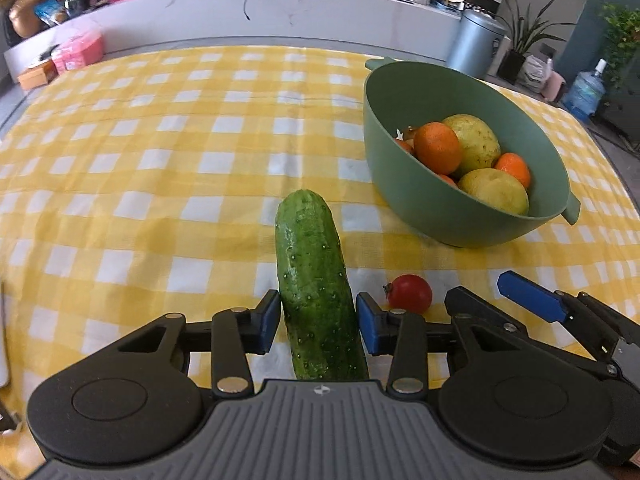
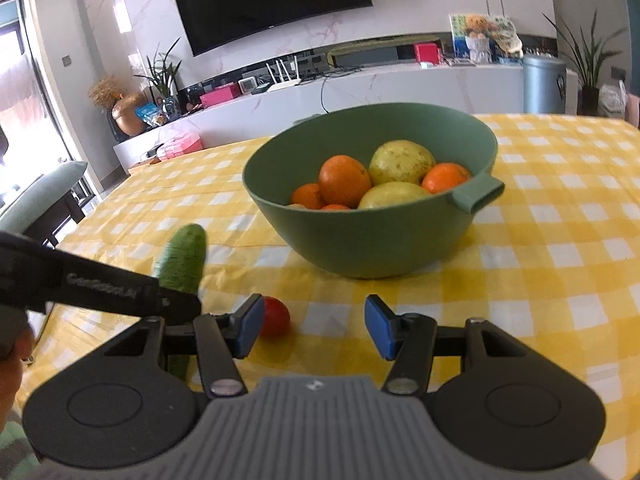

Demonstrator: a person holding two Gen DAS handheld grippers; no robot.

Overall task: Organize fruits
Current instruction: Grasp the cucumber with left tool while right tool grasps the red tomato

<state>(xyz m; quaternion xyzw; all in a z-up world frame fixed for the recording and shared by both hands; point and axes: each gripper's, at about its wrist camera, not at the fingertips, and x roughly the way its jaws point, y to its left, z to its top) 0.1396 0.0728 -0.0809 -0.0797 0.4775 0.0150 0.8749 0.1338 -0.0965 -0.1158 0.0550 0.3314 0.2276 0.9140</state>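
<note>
- The left gripper point(image 1: 318, 322) has its two blue pads squeezed on the cucumber point(image 1: 316, 288), one on each side. The cucumber sticks out past the pads and looks lifted off the cloth.
- The right gripper point(image 2: 314, 326) has its pads apart, and nothing is between them. It hangs over the yellow checked tablecloth point(image 2: 560, 280).
- A little red tomato point(image 2: 275, 316) lies on the cloth just beside the right gripper's left pad.
- Farther out stands the green bowl point(image 2: 360, 248). Oranges point(image 2: 344, 180) and yellow-green round fruits point(image 2: 401, 161) are already inside it.
- So most of the job looks done. The cucumber is caught but not yet in the bowl, and the tomato is not yet picked up.
</note>
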